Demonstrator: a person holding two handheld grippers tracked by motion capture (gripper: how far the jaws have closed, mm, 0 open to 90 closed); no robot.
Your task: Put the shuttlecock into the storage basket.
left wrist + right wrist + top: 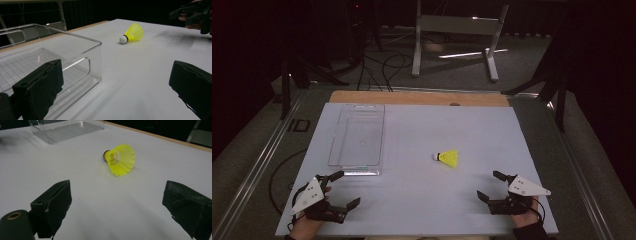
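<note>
Jaws on both your grippers stand apart, empty: left gripper [343, 189] beside clear bin [357, 134], right gripper [490, 185] nearer yellow shuttlecock [448, 158], lying mid-table [422, 200]. Risk, as you judge: light shuttlecock rolls from jaw nudge; skirt crushes under hard squeeze.

A white table [422, 200] carries a clear bin [357, 135] and a yellow shuttlecock [448, 158].
</note>
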